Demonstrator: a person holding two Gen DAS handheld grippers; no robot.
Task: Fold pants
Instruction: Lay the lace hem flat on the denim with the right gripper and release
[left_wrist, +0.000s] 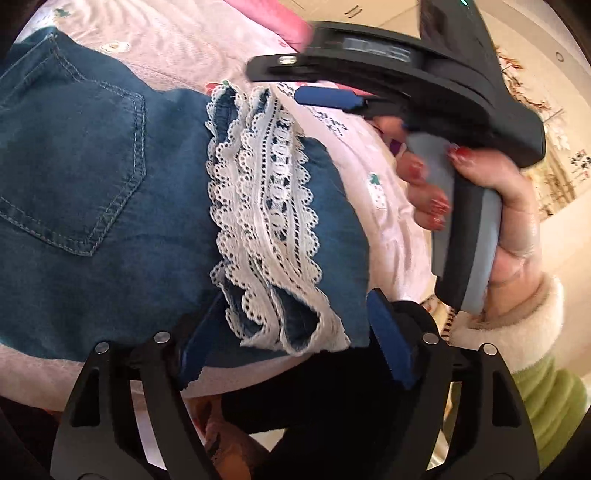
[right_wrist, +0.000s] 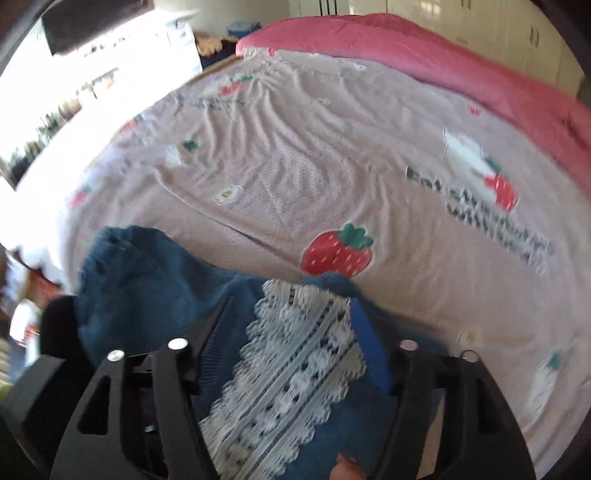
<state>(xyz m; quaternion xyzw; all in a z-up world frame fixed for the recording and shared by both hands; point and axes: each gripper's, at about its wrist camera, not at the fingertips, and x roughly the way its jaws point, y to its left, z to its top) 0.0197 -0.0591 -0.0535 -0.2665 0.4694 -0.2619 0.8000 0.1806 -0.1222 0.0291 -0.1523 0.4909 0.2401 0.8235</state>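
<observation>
Blue denim pants (left_wrist: 92, 192) with white lace hems (left_wrist: 266, 206) lie folded on the pink bedsheet (left_wrist: 388, 206). My left gripper (left_wrist: 288, 343) is open, its blue pads on either side of the lace hem at the bed's near edge. My right gripper (left_wrist: 325, 98) shows in the left wrist view above the far hem, held by a hand; its jaws look open. In the right wrist view the right gripper (right_wrist: 291, 332) has the lace hem (right_wrist: 295, 369) and denim (right_wrist: 147, 288) lying between its spread fingers.
The pink sheet with strawberry prints (right_wrist: 338, 253) stretches ahead in the right wrist view. A pink quilt (right_wrist: 424, 62) lies along the far side. White cupboards stand behind. The bed's near edge (left_wrist: 147, 384) is just under my left gripper.
</observation>
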